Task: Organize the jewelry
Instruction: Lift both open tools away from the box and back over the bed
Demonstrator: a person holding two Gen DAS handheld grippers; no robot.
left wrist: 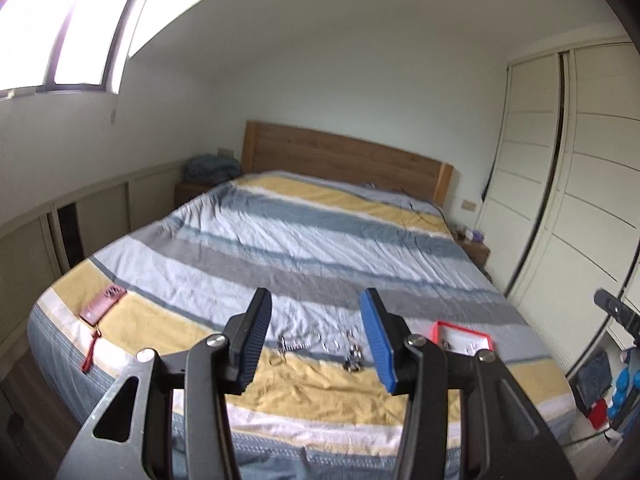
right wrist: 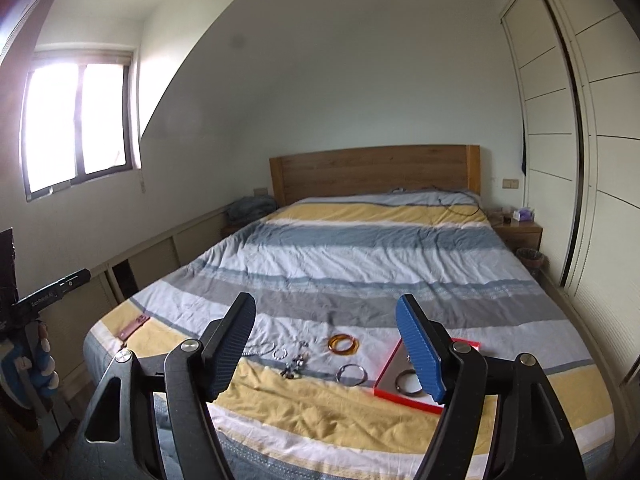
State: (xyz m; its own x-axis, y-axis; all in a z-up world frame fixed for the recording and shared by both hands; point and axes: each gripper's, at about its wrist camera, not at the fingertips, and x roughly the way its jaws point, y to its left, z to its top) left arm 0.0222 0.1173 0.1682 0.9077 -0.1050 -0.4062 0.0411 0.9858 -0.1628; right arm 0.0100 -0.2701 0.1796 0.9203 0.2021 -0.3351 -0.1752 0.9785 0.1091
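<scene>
We judge the coming move turns on where the loose jewelry lies from our two grippers: it sits ahead of and below both, strung along the foot edge of the bed (right wrist: 360, 240), with the red box (right wrist: 390, 378) at the right end of the row, nearer the bed's right edge.

From the right gripper (right wrist: 326, 344), the silver bangle (right wrist: 351, 374) lies on the cover just left of the box and the amber bangle (right wrist: 343, 344) a little beyond it, toward the headboard. Another ring (right wrist: 408, 384) already rests inside the box. A tangle of small pieces (right wrist: 294, 366) and a thin ring (right wrist: 280, 354) lie further left, toward the middle of the foot edge. The bangles lie flat, so they offer no long axis, only a rim to pinch.

The right gripper looks nearer the bangles and the box; the left gripper (left wrist: 316, 338) faces a chain (left wrist: 292, 346) and the small pieces (left wrist: 354, 358).

Both grippers hang well above the cover with fingers spread wide, holding and touching nothing.
</scene>
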